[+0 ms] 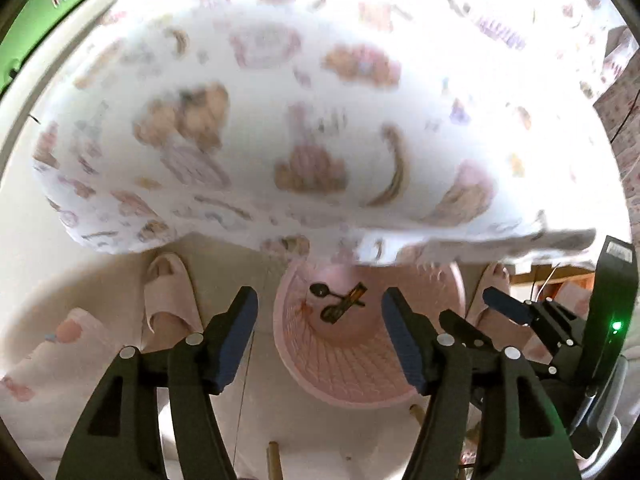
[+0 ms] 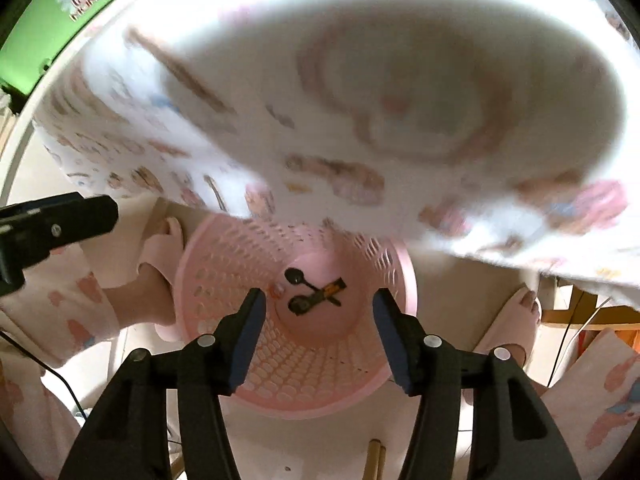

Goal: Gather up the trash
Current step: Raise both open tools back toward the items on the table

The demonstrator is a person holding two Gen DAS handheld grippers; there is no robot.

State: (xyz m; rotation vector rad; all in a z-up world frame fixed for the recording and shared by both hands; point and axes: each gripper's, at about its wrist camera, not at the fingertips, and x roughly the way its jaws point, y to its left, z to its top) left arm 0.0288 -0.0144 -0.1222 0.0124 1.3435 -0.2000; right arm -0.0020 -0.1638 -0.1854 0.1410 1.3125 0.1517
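A pink perforated basket (image 1: 340,364) (image 2: 280,372) stands on the pale floor right under both grippers. At its bottom lie two black spoons (image 2: 298,278) (image 1: 320,290), an orange-and-black wrapper (image 2: 330,290) (image 1: 354,294) and a small reddish scrap (image 2: 277,290). My left gripper (image 1: 320,300) points down over the basket, open, with nothing between its blue pads (image 1: 236,340). Beside it, my right gripper (image 2: 320,300) is also open and holds nothing. One finger (image 1: 504,306) of the right gripper shows at the right of the left wrist view.
A white sheet printed with pastries (image 1: 280,120) (image 2: 360,100), blurred, fills the upper half and overhangs the basket's far rim. A person's feet in pink slippers (image 1: 168,296) (image 2: 516,320) flank the basket. Wooden sticks (image 2: 376,460) poke in at the bottom. A green panel (image 2: 52,20) sits top left.
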